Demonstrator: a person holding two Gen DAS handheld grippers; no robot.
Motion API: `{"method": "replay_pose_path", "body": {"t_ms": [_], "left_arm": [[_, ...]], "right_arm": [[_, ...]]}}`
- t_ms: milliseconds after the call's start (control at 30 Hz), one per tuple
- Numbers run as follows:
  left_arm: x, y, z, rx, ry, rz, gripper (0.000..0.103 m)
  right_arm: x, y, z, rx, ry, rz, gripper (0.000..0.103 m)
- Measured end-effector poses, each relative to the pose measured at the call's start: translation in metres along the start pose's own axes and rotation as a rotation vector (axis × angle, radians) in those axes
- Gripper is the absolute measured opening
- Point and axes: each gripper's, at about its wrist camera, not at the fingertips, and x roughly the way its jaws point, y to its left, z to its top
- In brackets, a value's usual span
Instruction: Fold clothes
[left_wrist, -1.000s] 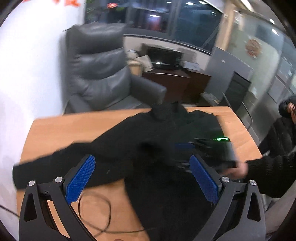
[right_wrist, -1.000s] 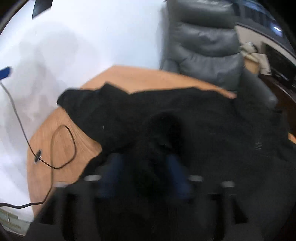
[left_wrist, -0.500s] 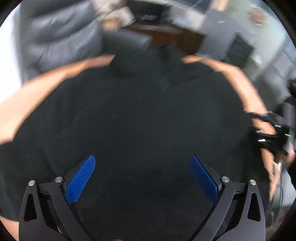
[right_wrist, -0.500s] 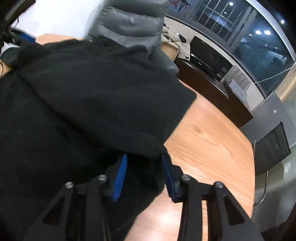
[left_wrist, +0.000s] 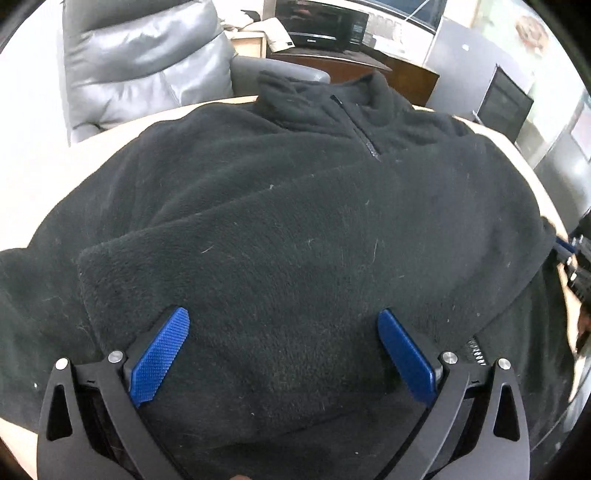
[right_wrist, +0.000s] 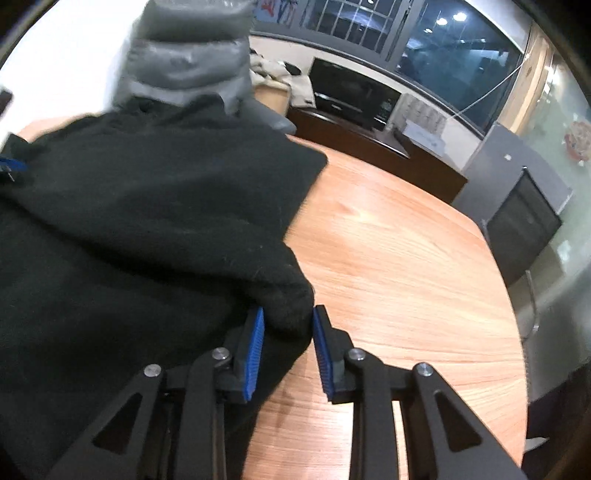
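Observation:
A black fleece pullover (left_wrist: 295, 221) with a short zip collar lies spread on the wooden table; a sleeve is folded across its chest. My left gripper (left_wrist: 282, 354) is wide open, low over the folded sleeve, its blue pads either side of the fabric. In the right wrist view the pullover (right_wrist: 147, 221) covers the table's left half. My right gripper (right_wrist: 286, 325) is shut on a bunched edge of the fleece at the garment's right side. The right gripper also shows at the left wrist view's right edge (left_wrist: 576, 258).
The wooden table (right_wrist: 388, 277) shows bare to the right of the garment. A grey leather armchair (left_wrist: 140, 62) stands behind the table's far edge. A dark cabinet with a black appliance (right_wrist: 354, 96) stands along the back wall under the windows.
My left gripper dropped close over the pullover, still open. My right gripper carried its fabric out to the garment's right side, keeping its hold.

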Motion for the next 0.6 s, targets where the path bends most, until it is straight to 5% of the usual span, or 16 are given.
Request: {"method": "replay_pose_path", "body": {"t_ms": [133,200,300,400,500,600], "left_arm": [[0.004,0.001,0.001,-0.014,-0.017,0.009,0.103],[0.003,0.0,0.001,-0.018,-0.021,0.008,0.103],[0.001,-0.001,-0.003,-0.014,-0.035,-0.002,0.103],[0.002,-0.005,-0.009,0.002,-0.041,-0.007,0.103],[-0.001,-0.003,-0.007,-0.009,-0.026,-0.024,0.103],[-0.006,0.001,-0.002,-0.02,0.003,-0.058,0.103]], "right_arm": [[0.029,-0.01,0.014,-0.048,0.031,0.05,0.044],[0.038,-0.017,0.02,-0.012,0.042,0.089,0.022],[0.027,-0.025,0.021,0.084,-0.004,0.085,0.021],[0.031,-0.026,0.001,0.176,0.046,0.052,0.022],[0.019,-0.022,0.006,0.152,0.08,-0.009,0.051],[-0.014,-0.031,0.017,0.109,0.072,0.002,0.065]]}}
